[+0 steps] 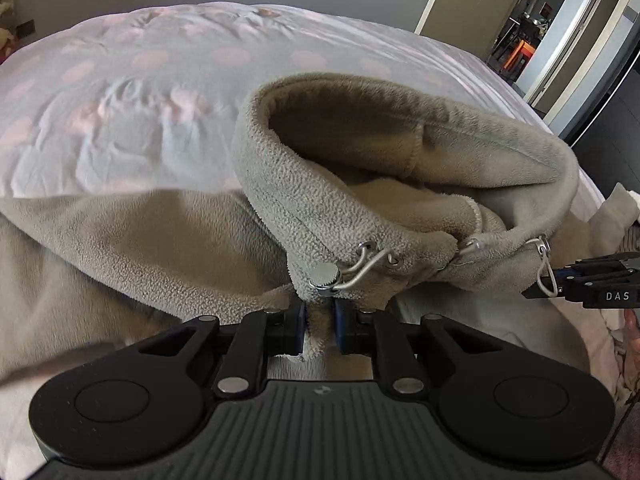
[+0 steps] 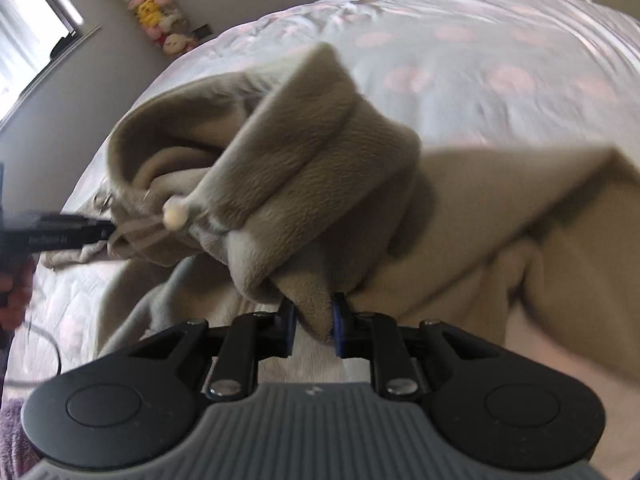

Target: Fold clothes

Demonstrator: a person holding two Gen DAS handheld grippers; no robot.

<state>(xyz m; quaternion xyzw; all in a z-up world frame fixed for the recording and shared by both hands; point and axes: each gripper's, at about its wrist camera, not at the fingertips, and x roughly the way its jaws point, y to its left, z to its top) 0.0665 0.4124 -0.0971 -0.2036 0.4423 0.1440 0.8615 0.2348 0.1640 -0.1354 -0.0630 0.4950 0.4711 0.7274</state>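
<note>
A beige fleece hoodie [image 1: 160,248] lies spread on the bed, its hood [image 1: 360,152] standing open toward me with metal drawcord toggles at the neck. My left gripper [image 1: 320,328] is shut on a fold of fleece just below the hood's left collar. In the right wrist view the same hoodie [image 2: 520,240] shows with the hood [image 2: 300,152] bunched up, and my right gripper [image 2: 312,320] is shut on a fold at the hood's right side. The other gripper's black fingers appear at the right edge [image 1: 592,280] and at the left edge [image 2: 60,232].
The bed carries a pale grey quilt with pink dots [image 1: 140,80] [image 2: 480,48]. An open doorway [image 1: 532,32] stands at the far right. A window [image 2: 24,32] and a column of plush toys [image 2: 156,8] are by the far wall. A hand [image 2: 16,292] holds the other gripper.
</note>
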